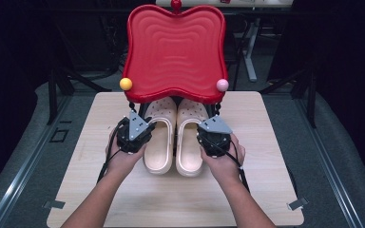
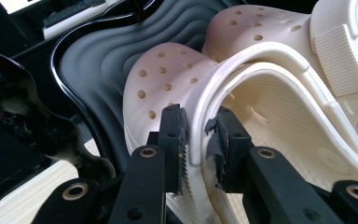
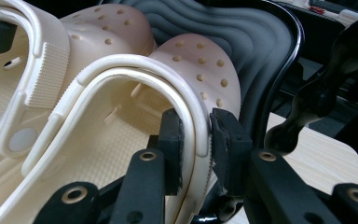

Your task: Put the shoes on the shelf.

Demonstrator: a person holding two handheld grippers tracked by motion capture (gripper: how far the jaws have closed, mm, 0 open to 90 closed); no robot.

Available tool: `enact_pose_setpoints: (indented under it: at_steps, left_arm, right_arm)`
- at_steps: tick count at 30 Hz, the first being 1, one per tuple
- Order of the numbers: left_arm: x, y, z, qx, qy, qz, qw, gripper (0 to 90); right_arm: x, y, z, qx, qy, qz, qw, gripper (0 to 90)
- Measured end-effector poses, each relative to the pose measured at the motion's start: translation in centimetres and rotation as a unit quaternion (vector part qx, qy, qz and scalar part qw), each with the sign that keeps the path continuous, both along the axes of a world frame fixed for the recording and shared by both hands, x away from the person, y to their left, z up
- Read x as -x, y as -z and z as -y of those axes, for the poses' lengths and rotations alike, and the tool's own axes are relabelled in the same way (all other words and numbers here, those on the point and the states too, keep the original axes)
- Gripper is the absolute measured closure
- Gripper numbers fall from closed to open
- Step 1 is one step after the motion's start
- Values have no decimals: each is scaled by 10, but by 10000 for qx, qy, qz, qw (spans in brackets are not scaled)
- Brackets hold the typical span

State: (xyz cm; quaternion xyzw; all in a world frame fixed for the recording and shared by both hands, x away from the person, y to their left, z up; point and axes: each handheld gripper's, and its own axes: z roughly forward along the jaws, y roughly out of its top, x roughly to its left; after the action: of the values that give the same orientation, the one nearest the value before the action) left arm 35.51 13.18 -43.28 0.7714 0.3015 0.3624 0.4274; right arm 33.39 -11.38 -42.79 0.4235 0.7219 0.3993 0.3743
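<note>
Left tongs (image 1: 142,124) and right tongs (image 1: 208,127) each clenched the outer rim of one cream clog (image 2: 177,84) (image 3: 200,70), toes under the red tray (image 1: 175,50) at the bench's (image 1: 261,142) far edge, so the pair moved together.

Pair of cream perforated foam clogs, left clog (image 1: 160,142) and right clog (image 1: 190,142), laid side by side, soles down, on the worktop (image 1: 266,142), toes tucked under a red tray (image 1: 175,52), each outer wall pinched by tongs
</note>
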Motion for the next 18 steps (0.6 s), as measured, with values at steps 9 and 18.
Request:
enact_pose_setpoints:
  at_steps: [9,18]
  left_arm:
    - [-8,2,6,85,-126,87,9998,747]
    - [-8,2,10,160,-143,116,9997,723]
  right_arm:
    - [-13,0,-3,-14,45,1,10000,731]
    - [-16,-1,-6,-25,42,7,10000,710]
